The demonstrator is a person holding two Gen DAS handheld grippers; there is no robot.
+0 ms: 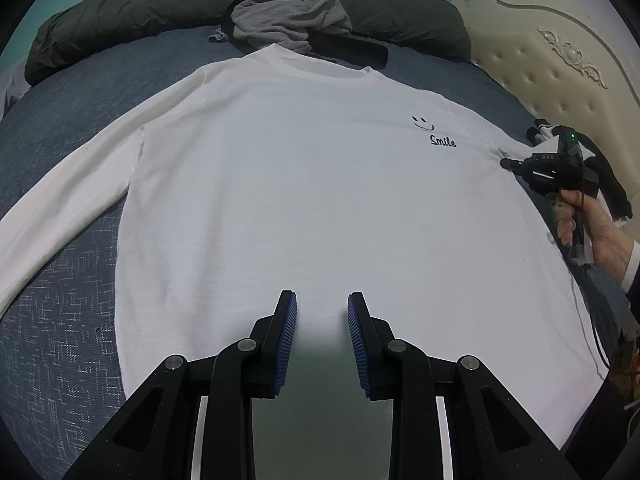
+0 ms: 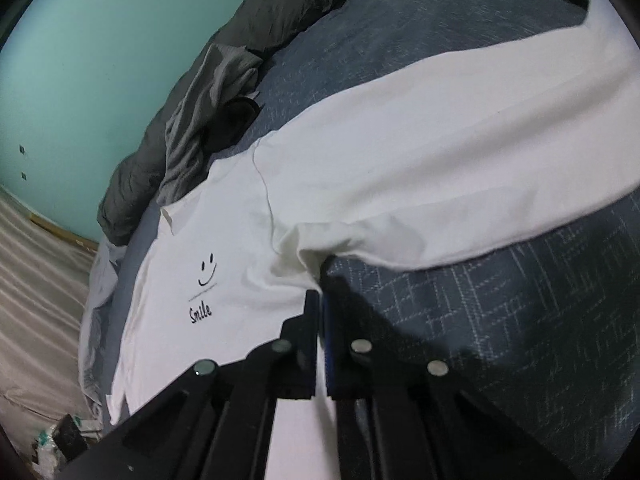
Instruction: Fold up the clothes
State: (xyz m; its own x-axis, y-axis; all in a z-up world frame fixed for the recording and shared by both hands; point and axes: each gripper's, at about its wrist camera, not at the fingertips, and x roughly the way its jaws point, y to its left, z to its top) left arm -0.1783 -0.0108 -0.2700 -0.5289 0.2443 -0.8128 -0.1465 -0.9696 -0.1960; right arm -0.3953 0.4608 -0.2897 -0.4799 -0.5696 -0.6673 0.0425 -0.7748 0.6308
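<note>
A: Right gripper (image 2: 320,300): jaws closed together at the armpit of the white shirt (image 2: 400,168), where the sleeve (image 2: 480,120) meets the body. Whether cloth is actually pinched between the tips I cannot tell; the fabric bunches right at them.

B: And the left gripper (image 1: 322,304)?

A: Part open, nothing between the pads, hovering low over the shirt's lower middle. My reading: it waits there to pin or take the hem while the right works the sleeve.

B: Shirt position?

A: Spread flat, front up, on the blue bedspread (image 1: 60,340), both sleeves out sideways. Good layout for folding a sleeve inward first.

B: Surroundings?

A: A grey garment (image 1: 288,20) and dark quilt (image 1: 120,8) heaped beyond the collar, clear of the work.
</note>
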